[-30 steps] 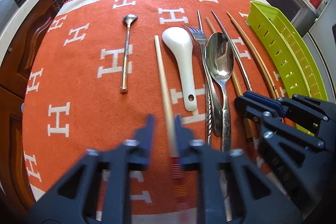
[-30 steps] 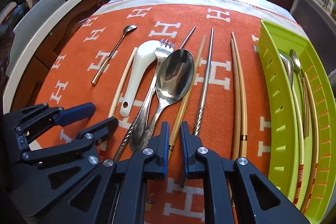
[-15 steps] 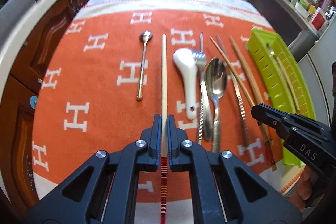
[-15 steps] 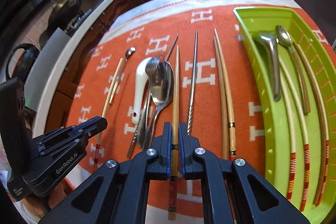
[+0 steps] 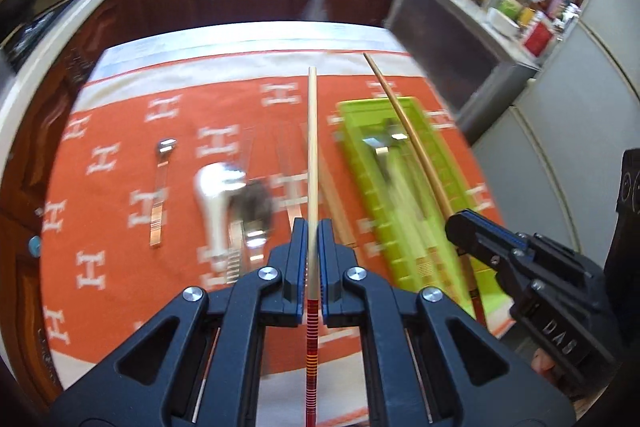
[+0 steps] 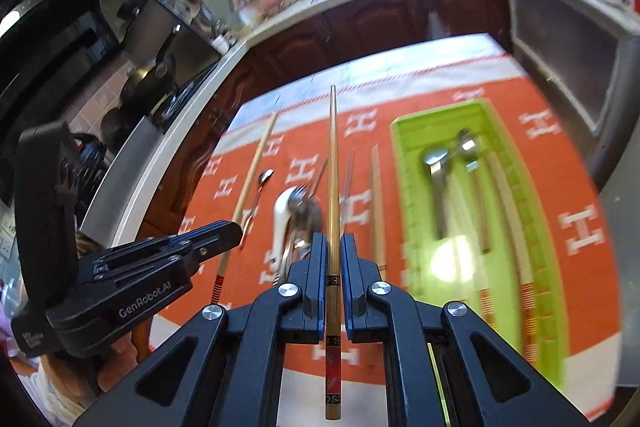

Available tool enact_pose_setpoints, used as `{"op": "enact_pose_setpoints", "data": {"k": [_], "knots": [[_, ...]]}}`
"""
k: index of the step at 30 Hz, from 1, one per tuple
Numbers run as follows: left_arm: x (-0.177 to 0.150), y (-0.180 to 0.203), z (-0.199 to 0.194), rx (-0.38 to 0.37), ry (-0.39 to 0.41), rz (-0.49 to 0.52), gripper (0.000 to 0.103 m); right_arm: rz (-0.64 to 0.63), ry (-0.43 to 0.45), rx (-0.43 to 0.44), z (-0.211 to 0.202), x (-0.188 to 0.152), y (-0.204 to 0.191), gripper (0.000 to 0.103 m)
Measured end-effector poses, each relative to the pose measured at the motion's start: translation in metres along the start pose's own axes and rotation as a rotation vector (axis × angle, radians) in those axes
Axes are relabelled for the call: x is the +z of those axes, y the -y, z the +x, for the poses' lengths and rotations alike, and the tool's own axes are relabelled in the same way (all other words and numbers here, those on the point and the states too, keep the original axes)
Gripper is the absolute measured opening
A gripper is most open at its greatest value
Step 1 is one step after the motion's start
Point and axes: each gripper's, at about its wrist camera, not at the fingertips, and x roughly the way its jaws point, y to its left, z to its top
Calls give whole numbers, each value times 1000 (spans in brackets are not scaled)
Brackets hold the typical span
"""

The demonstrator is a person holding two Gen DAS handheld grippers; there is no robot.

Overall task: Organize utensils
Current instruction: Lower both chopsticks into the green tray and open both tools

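The pale chopstick (image 5: 312,163) with red and yellow bands at its butt sits pinched between the closed fingers of the left gripper (image 5: 313,251), held above the orange cloth (image 5: 120,211) and pointing away from the camera. It looks light, stiff and smooth — likely to pivot or slide if gripped near one end, so the hold just ahead of the banded section, toward the thicker end, seems sound. The right gripper (image 6: 333,259) is likewise clamped on a darker brown chopstick (image 6: 333,171) with a patterned butt, also lifted clear. The green tray (image 6: 404,187), just to the right, already holds spoons and chopsticks. On the cloth lie a white spoon (image 5: 214,195), a small spoon (image 5: 165,151) and more cutlery — blurred.
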Motion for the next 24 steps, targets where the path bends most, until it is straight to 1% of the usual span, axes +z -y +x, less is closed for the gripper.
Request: {"op": "enact_pose_setpoints", "data": {"k": [3,5,8,10,15,19,22,24], "knots": [[12,33,9,-26,-11,19,3,12,27,-51,-23,7,20,6],[18,51,18,-50,-35,14,3,26,35,-91,-33,10,36,6],[21,78,35,-77,-79,18,3,32,25,-137,-39,13,56,6],[20,93,48,-87,-113,16,3,33,7,-157,-36,13,66,6],[14,101,78,-88,-168,5,3,32,-37,-188,-16,5,85,6],[8,99,89,-62,-190,45,4,46,-86,-189,3,1,97,8],[4,98,91,-41,-205,68,10,48,-102,-194,12,-1,101,9],[1,97,90,-32,-205,84,19,46,-108,-190,17,-2,101,9]]}}
